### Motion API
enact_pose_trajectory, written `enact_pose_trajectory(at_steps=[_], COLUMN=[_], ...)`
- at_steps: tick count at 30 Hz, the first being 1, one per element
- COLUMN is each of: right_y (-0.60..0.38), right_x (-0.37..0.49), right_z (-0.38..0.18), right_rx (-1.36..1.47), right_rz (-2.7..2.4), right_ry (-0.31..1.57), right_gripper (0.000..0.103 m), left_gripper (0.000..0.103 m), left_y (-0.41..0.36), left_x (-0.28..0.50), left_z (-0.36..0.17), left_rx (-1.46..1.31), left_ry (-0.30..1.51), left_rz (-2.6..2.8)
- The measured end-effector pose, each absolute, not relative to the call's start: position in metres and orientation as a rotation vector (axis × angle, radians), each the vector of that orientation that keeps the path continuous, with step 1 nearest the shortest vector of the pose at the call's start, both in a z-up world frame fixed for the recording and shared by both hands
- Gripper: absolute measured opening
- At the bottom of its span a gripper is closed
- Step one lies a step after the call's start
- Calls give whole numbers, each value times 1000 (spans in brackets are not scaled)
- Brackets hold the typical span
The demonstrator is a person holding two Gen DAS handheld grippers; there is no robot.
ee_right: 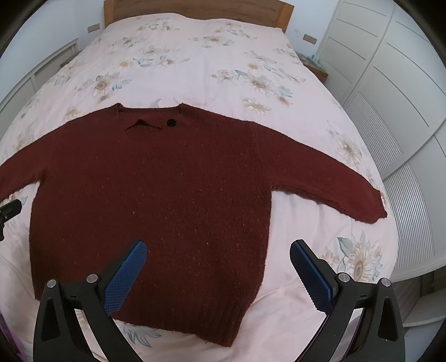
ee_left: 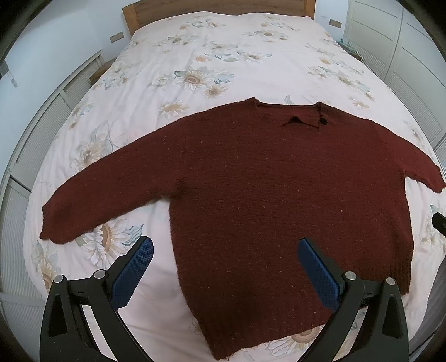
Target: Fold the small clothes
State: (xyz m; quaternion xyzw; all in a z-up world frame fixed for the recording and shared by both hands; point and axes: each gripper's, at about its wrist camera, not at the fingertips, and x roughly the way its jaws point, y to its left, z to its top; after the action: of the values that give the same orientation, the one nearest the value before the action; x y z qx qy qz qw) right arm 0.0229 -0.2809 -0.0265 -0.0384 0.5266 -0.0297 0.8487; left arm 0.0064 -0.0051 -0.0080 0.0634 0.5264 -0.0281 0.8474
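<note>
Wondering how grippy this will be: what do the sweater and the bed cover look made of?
The maroon sweater looks like fuzzy wool-type knit: a matte, nubbly surface with pale flecks and a ribbed hem. The floral bed cover seems to be thin, smooth woven fabric, possibly cotton, showing fine creases.

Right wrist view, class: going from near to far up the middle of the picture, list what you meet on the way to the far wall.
Sweater hem → black button at the neckline → bare flowered bedspread → wooden headboard.
</note>
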Motion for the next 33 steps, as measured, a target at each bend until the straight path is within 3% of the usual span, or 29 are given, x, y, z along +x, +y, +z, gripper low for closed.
enact_pose_trajectory(at_steps=[26, 33], right_y=[-279, -300], right_x=[28, 36], right_z=[-36, -34], right_rx=[-77, -58], right_rz=[-44, -75], right_ry=[1134, 1046], right_gripper=[103, 103], left_gripper=[102, 102], left_y=[-6, -10], left_x=[9, 17], left_z=[-10, -13], left_rx=[141, 157], left_ry=[1128, 1125], left_rz=[-68, -85])
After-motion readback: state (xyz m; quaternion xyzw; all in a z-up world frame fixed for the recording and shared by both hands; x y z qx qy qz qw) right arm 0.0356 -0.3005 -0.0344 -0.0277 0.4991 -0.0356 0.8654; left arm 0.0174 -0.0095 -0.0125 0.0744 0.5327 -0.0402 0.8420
